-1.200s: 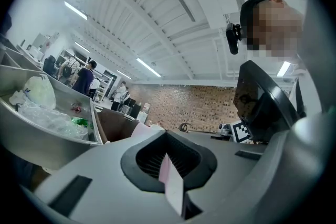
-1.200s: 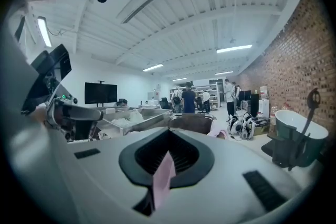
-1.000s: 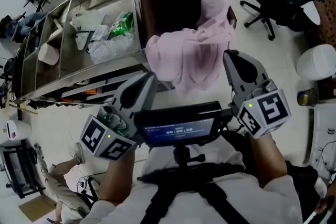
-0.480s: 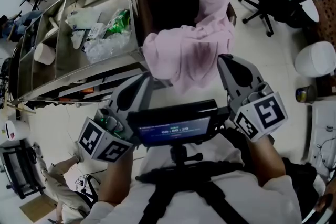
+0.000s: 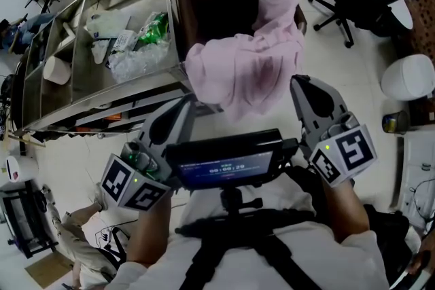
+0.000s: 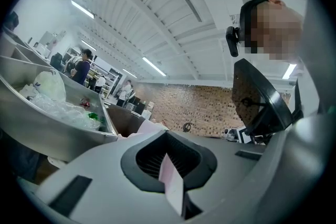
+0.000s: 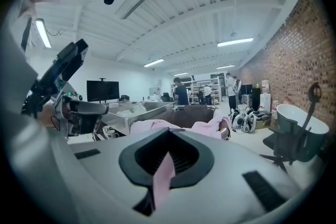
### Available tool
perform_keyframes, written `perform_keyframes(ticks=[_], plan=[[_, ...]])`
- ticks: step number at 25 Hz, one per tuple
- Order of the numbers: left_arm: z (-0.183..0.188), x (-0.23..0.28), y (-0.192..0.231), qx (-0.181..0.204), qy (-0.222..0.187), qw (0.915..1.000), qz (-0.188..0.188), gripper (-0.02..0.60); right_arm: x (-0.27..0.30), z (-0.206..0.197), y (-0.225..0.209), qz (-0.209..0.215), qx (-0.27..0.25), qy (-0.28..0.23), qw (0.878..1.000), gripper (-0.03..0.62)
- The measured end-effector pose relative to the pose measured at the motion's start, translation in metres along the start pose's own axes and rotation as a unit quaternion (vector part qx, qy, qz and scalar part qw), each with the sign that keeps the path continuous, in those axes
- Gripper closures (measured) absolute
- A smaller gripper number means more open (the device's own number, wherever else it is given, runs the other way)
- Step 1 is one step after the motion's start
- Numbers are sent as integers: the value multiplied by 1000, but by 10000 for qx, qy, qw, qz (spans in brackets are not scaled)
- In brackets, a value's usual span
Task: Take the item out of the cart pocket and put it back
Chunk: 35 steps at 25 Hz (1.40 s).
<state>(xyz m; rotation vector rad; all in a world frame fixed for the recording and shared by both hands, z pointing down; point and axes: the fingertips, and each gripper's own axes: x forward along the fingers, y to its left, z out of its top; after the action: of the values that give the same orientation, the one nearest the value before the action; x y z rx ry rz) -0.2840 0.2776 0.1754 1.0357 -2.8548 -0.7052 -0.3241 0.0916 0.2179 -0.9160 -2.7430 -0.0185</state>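
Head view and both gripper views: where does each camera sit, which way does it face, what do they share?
Head view: on the person's head, facing steeply down at cart and pink cloth; chest, forearms, left gripper, right gripper show.
Left gripper view: on that gripper, facing roughly level over shut jaws toward the cart; the person's head shows.
Right gripper view: likewise, toward cloth and brick wall; head shows.
Shared: the cloth.
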Motion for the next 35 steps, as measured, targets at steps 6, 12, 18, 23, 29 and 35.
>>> perform_keyframes(ticks=[6,12,18,23,29,35], plan=[[-3,1,-1,-34,40,10000,-31,575,-3,3,0,8,-66,-7,10000,594],[-3,3,-4,-29,65,9999,-99,575,-3,7,2,24,-165,9,9999,594],[-2,1,-5,-45,60,9999,-99,575,-3,10,5,50,-211,12,9998,594],[-4,0,-5,-55,68,9999,-99,575,-4,9,7,44,-229,9,9997,594],[-5,-1,-4,-74,68,9999,-104,575,-5,8,7,20,-245,32,9997,594],[-7,0,-5,-104,91,9998,-146,575,-6,5,9,25,-242,74,9997,594]])
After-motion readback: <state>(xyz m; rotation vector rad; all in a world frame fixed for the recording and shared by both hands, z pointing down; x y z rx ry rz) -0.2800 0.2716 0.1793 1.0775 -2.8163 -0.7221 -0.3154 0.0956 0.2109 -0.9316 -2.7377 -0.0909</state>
